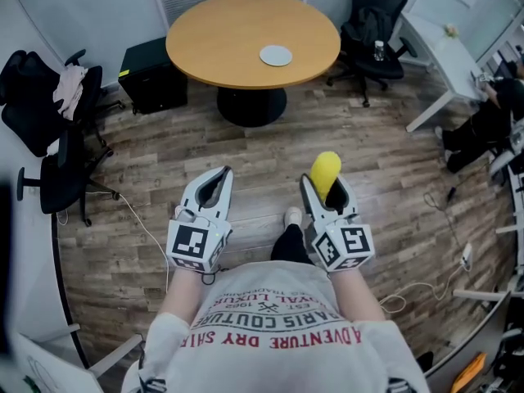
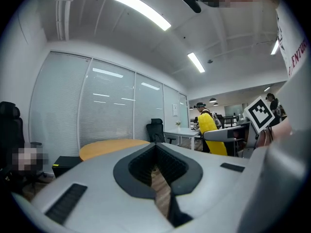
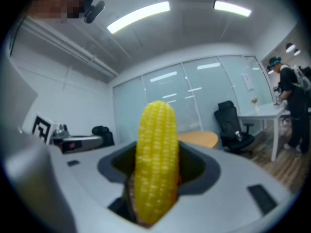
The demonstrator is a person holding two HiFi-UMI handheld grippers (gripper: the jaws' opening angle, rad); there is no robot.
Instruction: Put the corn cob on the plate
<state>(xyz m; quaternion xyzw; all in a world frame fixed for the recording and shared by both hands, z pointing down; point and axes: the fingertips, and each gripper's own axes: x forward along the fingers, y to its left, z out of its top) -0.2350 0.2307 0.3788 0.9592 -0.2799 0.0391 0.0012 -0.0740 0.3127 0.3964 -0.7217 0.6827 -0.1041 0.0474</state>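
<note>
A yellow corn cob (image 1: pixel 325 173) stands upright between the jaws of my right gripper (image 1: pixel 323 188), which is shut on it; in the right gripper view the corn cob (image 3: pixel 155 159) fills the middle and hides the jaw tips. My left gripper (image 1: pixel 214 188) is held beside it at the same height, shut and with nothing in it. The small grey plate (image 1: pixel 276 56) lies on the round wooden table (image 1: pixel 221 31), well ahead of both grippers. In the left gripper view the table (image 2: pixel 114 147) shows beyond my left gripper (image 2: pixel 158 178), and the corn cob (image 2: pixel 214 137) is at the right.
A black box (image 1: pixel 153 76) stands on the wood floor left of the table's base. Black office chairs sit at the left (image 1: pixel 57 137) and the back right (image 1: pixel 375 31). A white desk (image 1: pixel 446 56) and a person (image 1: pixel 491 113) are at the right. Cables (image 1: pixel 139 219) trail over the floor.
</note>
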